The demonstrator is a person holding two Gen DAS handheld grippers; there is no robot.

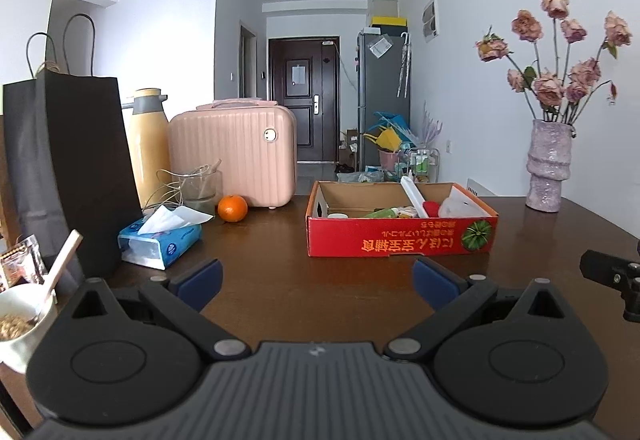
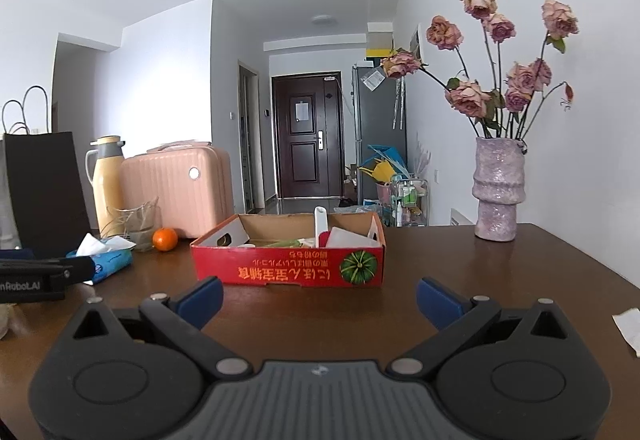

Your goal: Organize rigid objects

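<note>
Both grippers were held low over the near edge of the dark wooden table (image 1: 280, 240), pointed toward the far wall. The jaws of the left gripper (image 1: 318, 280) stood wide apart with nothing between them, and the jaws of the right gripper (image 2: 320, 298) likewise stood apart and empty.

A red cardboard box (image 1: 400, 238) was seen near the middle of the table, well ahead of both grippers. Several items already lay in it: a white plastic utensil (image 1: 414, 196) leaning up out of the box, a white bag or wrapper (image 1: 460, 206), something red, and some green packaging; their exact nature could not be made out. Left of the box, an orange (image 1: 232, 208) rested just beside a pink hard case (image 1: 236, 154), with a glass jar (image 1: 202, 190), a yellow thermos (image 1: 150, 144), a tissue pack (image 1: 160, 240) and a black paper bag (image 1: 72, 168) farther left. A vase of dried roses (image 2: 498, 192) stood at the right.

No step could be judged as in hand, since nothing was gripped. The scene would fit a stage with loose items on the table yet to be gathered into the box, or one with the box filled and the grippers drawn clear. Any further pick would call for a reach across the table with the jaws kept apart.
</note>
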